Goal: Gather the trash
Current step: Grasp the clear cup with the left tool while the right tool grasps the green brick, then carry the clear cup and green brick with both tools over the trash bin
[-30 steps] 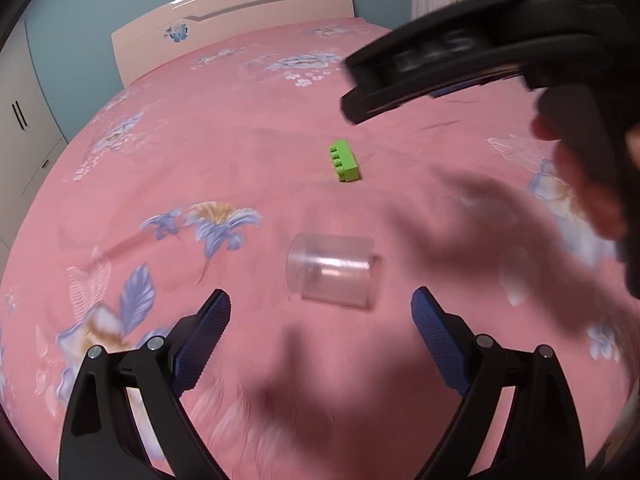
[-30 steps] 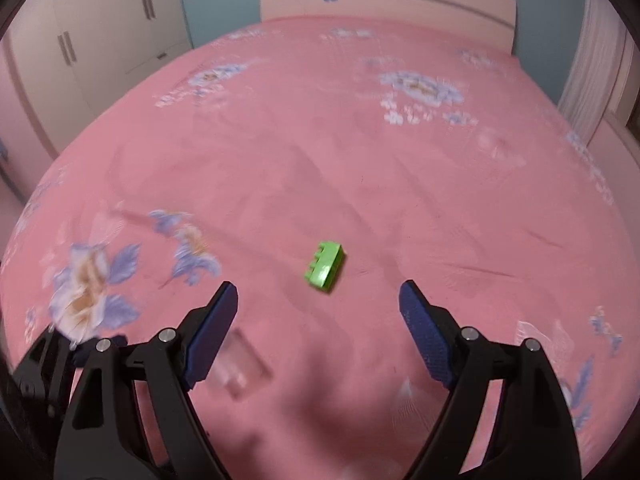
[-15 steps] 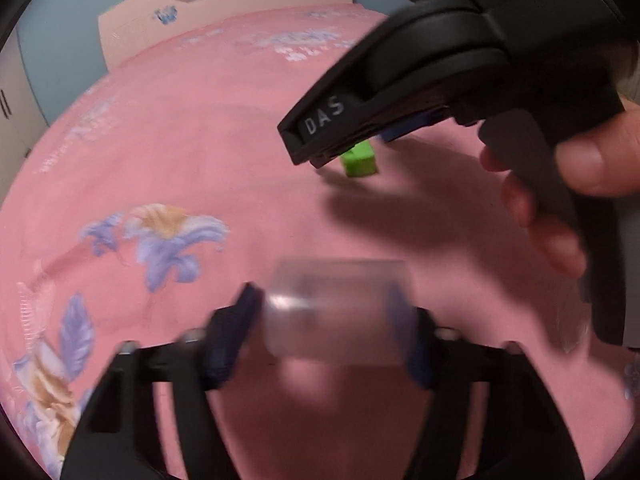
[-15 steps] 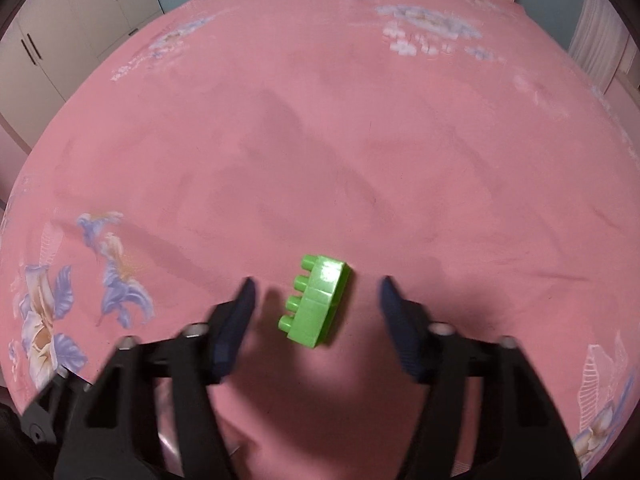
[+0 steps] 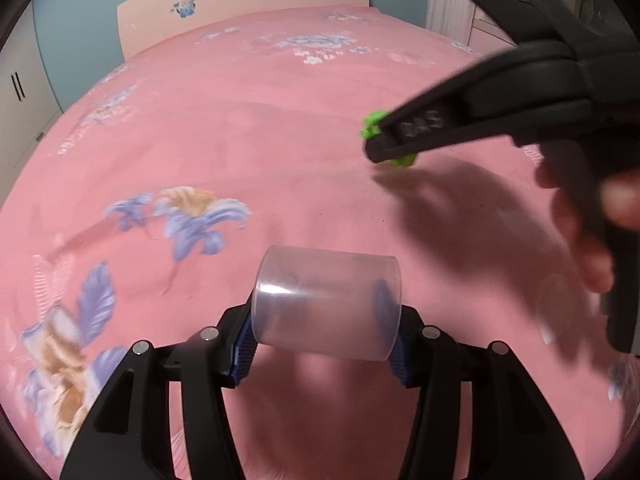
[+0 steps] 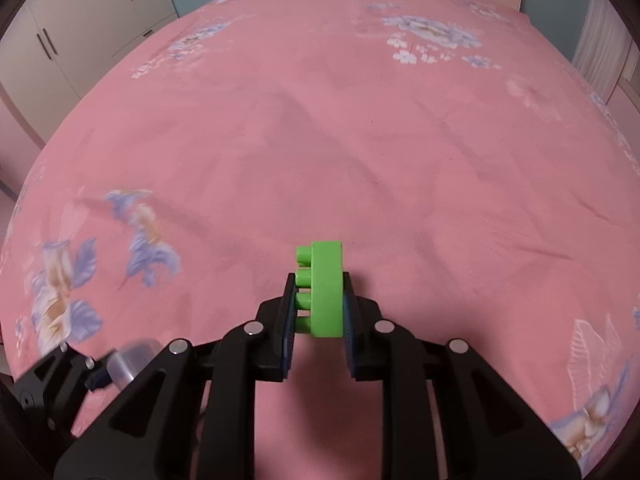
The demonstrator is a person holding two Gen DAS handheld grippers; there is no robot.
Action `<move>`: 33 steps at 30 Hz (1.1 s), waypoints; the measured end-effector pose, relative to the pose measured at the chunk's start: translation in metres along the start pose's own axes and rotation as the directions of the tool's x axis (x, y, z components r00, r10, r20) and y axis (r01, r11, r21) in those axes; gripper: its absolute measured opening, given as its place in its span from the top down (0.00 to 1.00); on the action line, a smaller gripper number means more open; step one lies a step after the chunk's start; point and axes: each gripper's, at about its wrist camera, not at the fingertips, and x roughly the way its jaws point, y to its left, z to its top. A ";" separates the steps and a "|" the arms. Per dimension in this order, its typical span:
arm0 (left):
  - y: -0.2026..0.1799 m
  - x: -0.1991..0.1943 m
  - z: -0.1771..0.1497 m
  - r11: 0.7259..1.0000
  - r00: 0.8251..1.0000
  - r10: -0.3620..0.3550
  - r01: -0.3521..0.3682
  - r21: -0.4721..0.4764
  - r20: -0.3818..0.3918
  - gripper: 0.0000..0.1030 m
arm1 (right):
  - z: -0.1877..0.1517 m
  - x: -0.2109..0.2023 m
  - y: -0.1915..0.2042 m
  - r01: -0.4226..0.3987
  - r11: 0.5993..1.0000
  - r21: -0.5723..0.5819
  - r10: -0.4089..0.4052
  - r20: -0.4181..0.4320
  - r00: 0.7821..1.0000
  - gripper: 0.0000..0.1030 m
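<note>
My left gripper is shut on a clear plastic cup lying on its side, held across its length just above the pink bedspread. My right gripper is shut on a green toy brick, studs pointing left. In the left wrist view the right gripper comes in from the upper right with the green brick partly hidden in its jaws. In the right wrist view the left gripper and the cup show at the lower left.
The pink flowered bedspread fills both views. A headboard stands at the far end. White wardrobes stand to the left of the bed. A curtain hangs at the right.
Both grippers came down from open above the bed and closed: the left on the clear cup, the right on the green brick.
</note>
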 end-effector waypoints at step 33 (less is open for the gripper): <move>-0.056 -0.389 -0.063 0.971 0.895 0.229 -0.239 -0.024 0.382 0.46 | -0.220 -0.413 0.090 0.119 0.960 -0.253 -0.014 0.380 0.925 0.79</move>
